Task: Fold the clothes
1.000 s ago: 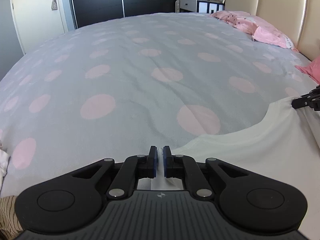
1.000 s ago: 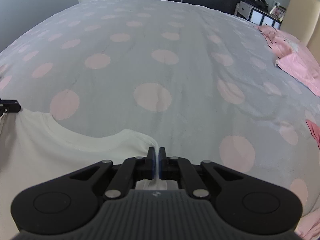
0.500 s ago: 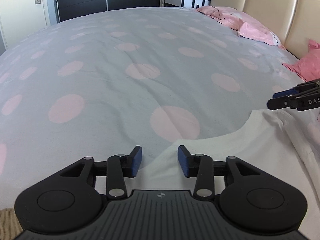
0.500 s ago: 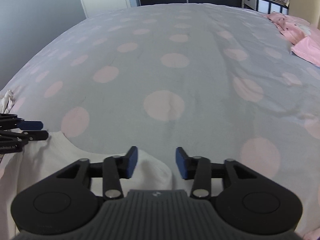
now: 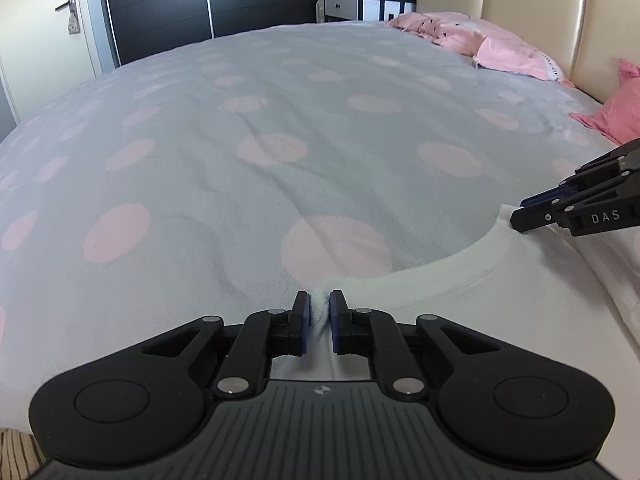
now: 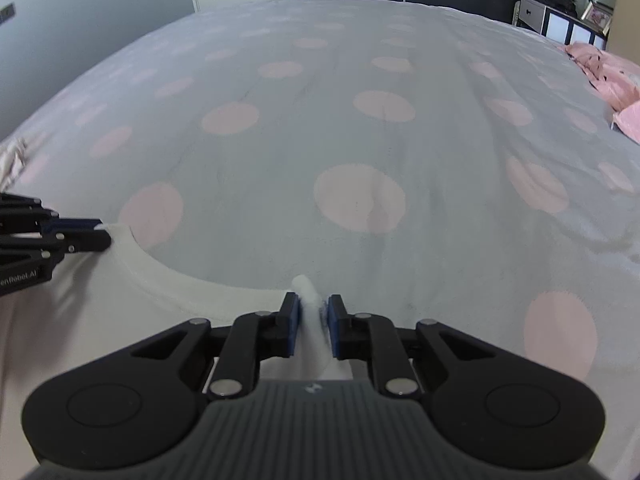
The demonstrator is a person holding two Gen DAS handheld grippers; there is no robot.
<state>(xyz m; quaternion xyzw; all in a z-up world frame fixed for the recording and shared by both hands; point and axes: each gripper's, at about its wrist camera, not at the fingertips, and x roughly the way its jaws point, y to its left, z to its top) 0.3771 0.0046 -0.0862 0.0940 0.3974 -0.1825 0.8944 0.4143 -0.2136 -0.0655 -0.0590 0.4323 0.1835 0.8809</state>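
The white shirt (image 5: 500,312) lies spread on the bed's grey cover with pink dots (image 5: 280,128), its curved neckline facing the far side of the bed. The left claw (image 5: 319,314) is closing on a bunched ridge of the shirt's shoulder edge, at the left end of the neckline, with the blue pads pressing the fabric from both sides. The right claw (image 6: 312,322) is likewise closing on a pinched-up fold at the other end of the neckline; the cloth stands up between its pads, though whether both pads fully press it is hard to tell. Each claw shows at the edge of the other's view, resting at the shirt. Pink pillows (image 5: 492,46) lie by the cream headboard (image 5: 532,8).
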